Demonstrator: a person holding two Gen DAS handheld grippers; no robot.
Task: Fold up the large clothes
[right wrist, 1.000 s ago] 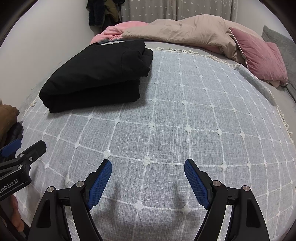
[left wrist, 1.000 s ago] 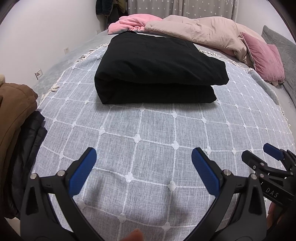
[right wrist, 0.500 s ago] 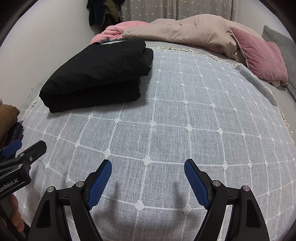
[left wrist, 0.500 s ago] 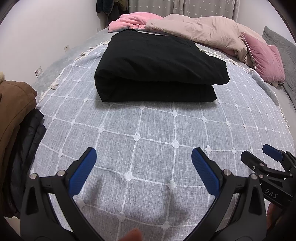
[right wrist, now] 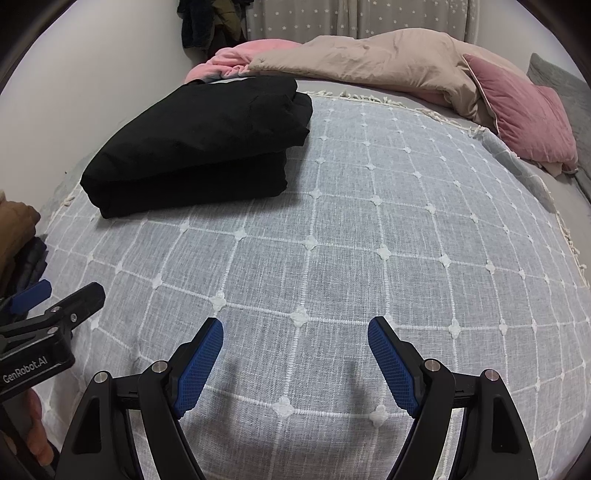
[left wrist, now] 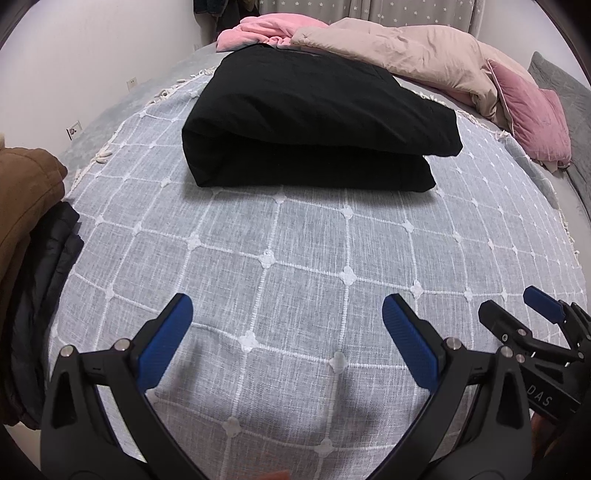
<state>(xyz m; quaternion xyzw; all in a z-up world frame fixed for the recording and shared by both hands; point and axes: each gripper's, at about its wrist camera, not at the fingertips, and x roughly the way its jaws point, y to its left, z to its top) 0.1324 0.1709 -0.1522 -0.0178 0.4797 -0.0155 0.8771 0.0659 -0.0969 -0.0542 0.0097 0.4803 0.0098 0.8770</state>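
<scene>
A large black garment lies folded into a thick rectangle on the grey checked bedspread; it also shows at the upper left of the right wrist view. My left gripper is open and empty, low over the bedspread, well short of the garment. My right gripper is open and empty too, to the right of the left one. Each gripper shows at the edge of the other's view.
A brown coat and a dark jacket are piled at the bed's left edge. A beige duvet, a pink blanket and a pink pillow lie at the far end.
Both grippers have drifted slightly; the black garment appears a little lower and nearer in the left wrist view. Jaws stay open and empty.
</scene>
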